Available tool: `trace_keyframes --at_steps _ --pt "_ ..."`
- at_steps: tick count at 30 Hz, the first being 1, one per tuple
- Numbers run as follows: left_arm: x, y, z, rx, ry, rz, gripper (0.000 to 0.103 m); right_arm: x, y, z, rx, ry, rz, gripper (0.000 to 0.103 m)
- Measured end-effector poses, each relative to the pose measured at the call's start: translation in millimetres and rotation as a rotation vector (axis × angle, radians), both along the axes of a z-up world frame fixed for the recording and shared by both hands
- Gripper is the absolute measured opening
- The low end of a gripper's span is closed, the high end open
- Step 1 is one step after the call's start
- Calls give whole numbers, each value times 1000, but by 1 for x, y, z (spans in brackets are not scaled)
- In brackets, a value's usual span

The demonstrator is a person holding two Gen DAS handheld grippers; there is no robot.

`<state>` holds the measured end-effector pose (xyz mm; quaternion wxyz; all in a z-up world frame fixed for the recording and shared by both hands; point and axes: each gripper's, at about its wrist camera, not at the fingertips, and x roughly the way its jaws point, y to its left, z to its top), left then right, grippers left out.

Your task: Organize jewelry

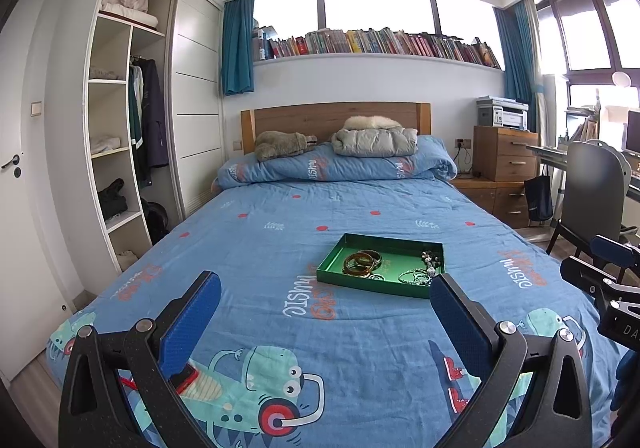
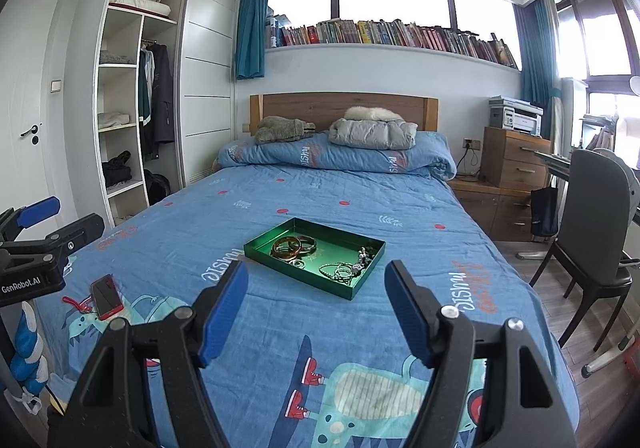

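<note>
Green tray of bangles lies on the bed, beyond both grippers' spread, empty fingers.

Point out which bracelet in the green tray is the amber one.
The amber bangle at the tray's left end, beside a darker bangle; the thin silvery bracelets lie toward the right.

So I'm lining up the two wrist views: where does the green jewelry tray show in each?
Left wrist: green tray lies right of centre on the bed, just past the tool's right fingertip.
Right wrist: green tray lies near centre, between the fingertips.
Shared landmark: wooden headboard.
</note>
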<state>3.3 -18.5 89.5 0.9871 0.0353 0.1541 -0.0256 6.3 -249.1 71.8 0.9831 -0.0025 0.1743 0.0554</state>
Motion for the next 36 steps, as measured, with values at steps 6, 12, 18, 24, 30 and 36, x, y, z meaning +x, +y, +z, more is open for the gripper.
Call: trace_keyframes --at_steps 6,12,18,24,30,36 --pt "-3 0 -1 -1 7 -3 103 -3 -2 -2 3 3 -4 69" --pt "-4 -1 -2 -2 12 -4 103 -3 -2 -2 3 4 -4 69" --pt "-3 -1 -4 -3 23 -5 103 -1 -3 -4 7 11 -8 69" --pt "-1 0 -5 -5 32 -6 103 -2 -6 -9 12 18 -15 69" --pt "-2 -1 -6 -5 35 -9 103 -2 -6 -9 13 18 -17 69" --pt "-1 -2 -7 -5 36 -8 103 -2 -6 -9 13 19 -17 69"
